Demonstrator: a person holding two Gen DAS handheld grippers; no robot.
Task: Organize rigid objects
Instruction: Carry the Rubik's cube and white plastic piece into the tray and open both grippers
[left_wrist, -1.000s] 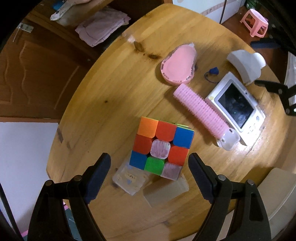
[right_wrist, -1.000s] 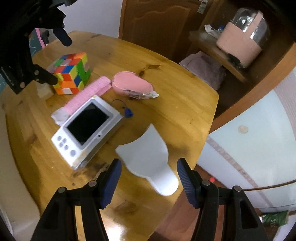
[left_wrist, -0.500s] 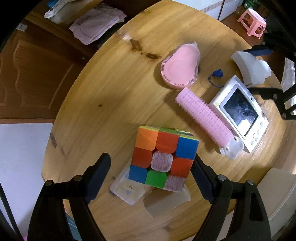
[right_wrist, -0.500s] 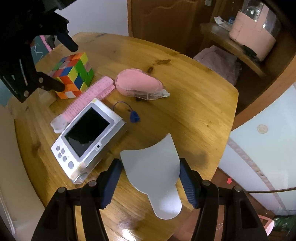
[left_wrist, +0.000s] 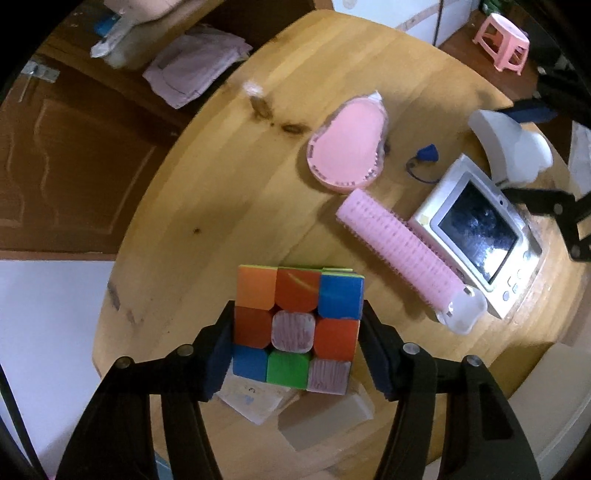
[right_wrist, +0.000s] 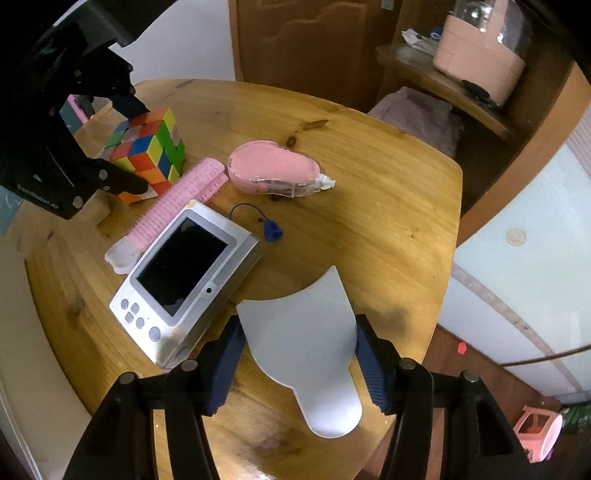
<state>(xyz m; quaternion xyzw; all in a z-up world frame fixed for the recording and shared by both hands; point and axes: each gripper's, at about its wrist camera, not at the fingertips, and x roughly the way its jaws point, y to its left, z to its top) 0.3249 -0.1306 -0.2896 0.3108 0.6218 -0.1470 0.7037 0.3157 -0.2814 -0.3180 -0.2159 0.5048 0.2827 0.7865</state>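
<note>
A multicoloured Rubik's cube (left_wrist: 295, 295) stands near the front edge of the round wooden table (left_wrist: 221, 184). My left gripper (left_wrist: 299, 314) points down over it, its jaws closing, and both pads touch the cube's left and right sides. From the right wrist view the cube (right_wrist: 147, 151) shows at the far left between the left gripper's fingers (right_wrist: 129, 182). My right gripper (right_wrist: 299, 328) is shut on a white fan-shaped plastic piece (right_wrist: 314, 369) at the table's opposite edge. That piece (left_wrist: 509, 144) is also visible from the left wrist view.
Between the two grippers lie a pink hair roller (left_wrist: 402, 254), a silver device with a dark screen (left_wrist: 476, 236), a pink correction-tape dispenser (left_wrist: 347, 147) and a small blue tag on a cord (left_wrist: 428, 153). Two translucent boxes (left_wrist: 255, 398) sit beside the cube. A pink stool (left_wrist: 506, 40) stands on the floor.
The left jaws, wide apart around the cube before, have come in against its sides. The right jaws have come forward around the white piece and narrowed onto its edges.
</note>
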